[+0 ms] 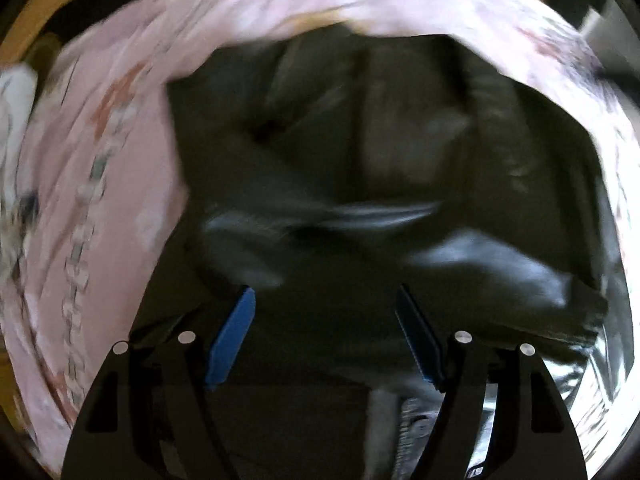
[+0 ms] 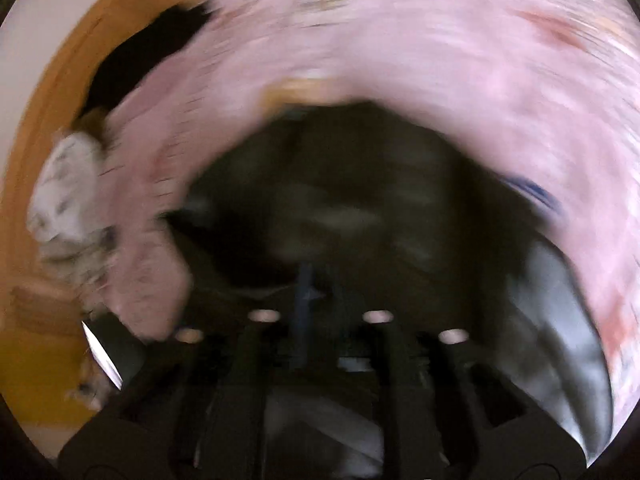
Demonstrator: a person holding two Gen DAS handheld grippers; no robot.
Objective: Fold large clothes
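A dark, olive-black garment lies spread on a pink patterned sheet. My left gripper hangs over its near part, pointing steeply down. Its blue pads stand wide apart with nothing between them. The right wrist view is heavily blurred. In it the same dark garment lies under my right gripper, with the pink sheet arching around it. The right fingers show only as dark smears with a thin blue streak between them. I cannot make out whether cloth is in them.
A crumpled white patterned cloth lies at the sheet's left edge, also at the left rim. Orange-brown wood shows beyond the sheet. A black item lies at the far left. Shiny grey fabric sits at the right.
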